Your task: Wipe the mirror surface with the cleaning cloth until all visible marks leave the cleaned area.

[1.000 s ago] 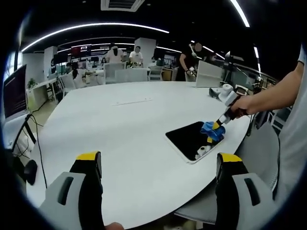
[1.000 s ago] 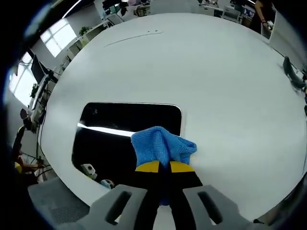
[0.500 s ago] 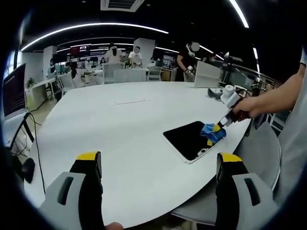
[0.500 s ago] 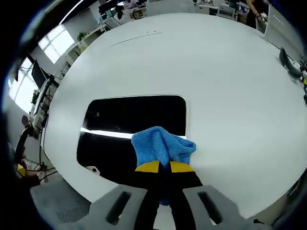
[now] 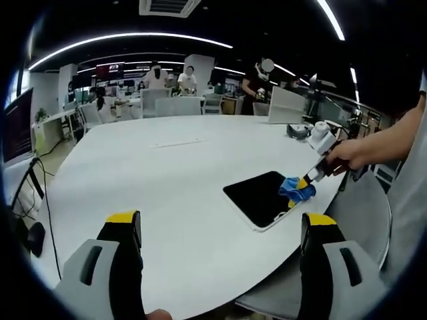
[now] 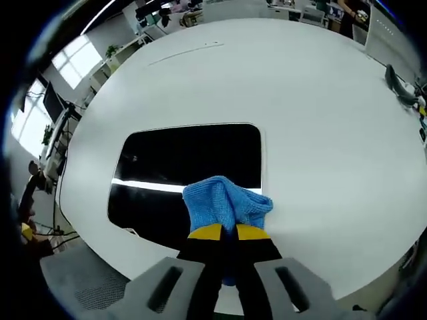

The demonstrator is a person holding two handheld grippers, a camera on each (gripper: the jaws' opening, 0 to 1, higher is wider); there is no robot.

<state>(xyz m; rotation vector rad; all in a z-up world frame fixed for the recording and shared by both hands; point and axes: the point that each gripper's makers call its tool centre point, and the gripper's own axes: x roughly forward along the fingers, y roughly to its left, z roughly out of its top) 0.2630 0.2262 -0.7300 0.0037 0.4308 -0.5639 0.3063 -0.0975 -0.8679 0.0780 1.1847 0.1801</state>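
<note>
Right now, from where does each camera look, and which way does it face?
Left gripper view: rides the open left hand-held gripper, looking level across the white table at the mirror; the person's hand shows.
Right gripper view: rides the right hand-held gripper, looking down on the mirror past the blue cloth.
Shared: mirror, cloth, table.
</note>
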